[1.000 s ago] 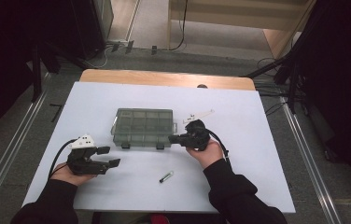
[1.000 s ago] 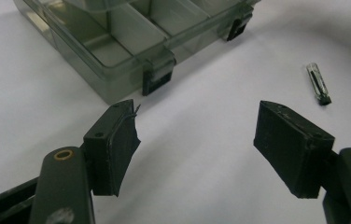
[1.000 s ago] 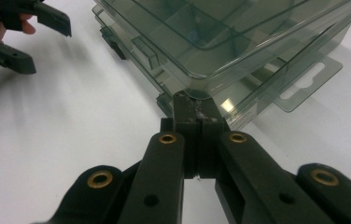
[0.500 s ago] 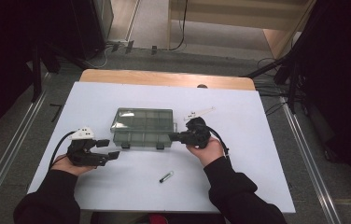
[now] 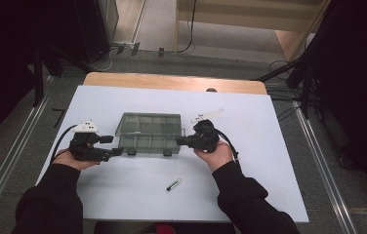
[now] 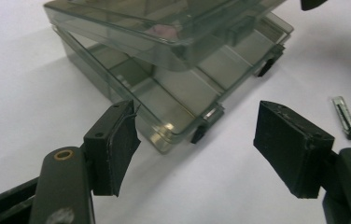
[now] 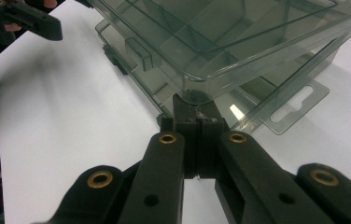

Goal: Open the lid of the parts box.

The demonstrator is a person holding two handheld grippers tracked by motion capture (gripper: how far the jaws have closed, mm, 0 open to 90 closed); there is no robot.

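**Claws at the box: right one shut under the lid, left one wide**

Right claw (image 7: 195, 122): jaws pressed together, tips set beneath the right corner of the lid (image 7: 239, 32), lid raised off the base (image 7: 253, 91) on that side. Nothing visibly pinched between the pads; whether the tips actually touch the lid cannot be told for sure. Seen from above at the right end of the box (image 5: 148, 132), held by the right hand (image 5: 214, 155).

Left claw (image 5: 113, 145): jaws wide apart, holding nothing, pointing right at the near left corner of the box, just beside it, not touching. Left pad (image 6: 117, 147) closest to that corner; black latches (image 6: 200, 134) along the near edge hanging free.

Box: smoky clear plastic with inner dividers, lying mid-table (image 5: 279, 161) between both claws, lid tilted open. Small green tube (image 5: 173, 184) lying on the table nearer the person, well apart from the box. White strip (image 5: 206, 115) lying just beyond the right claw.
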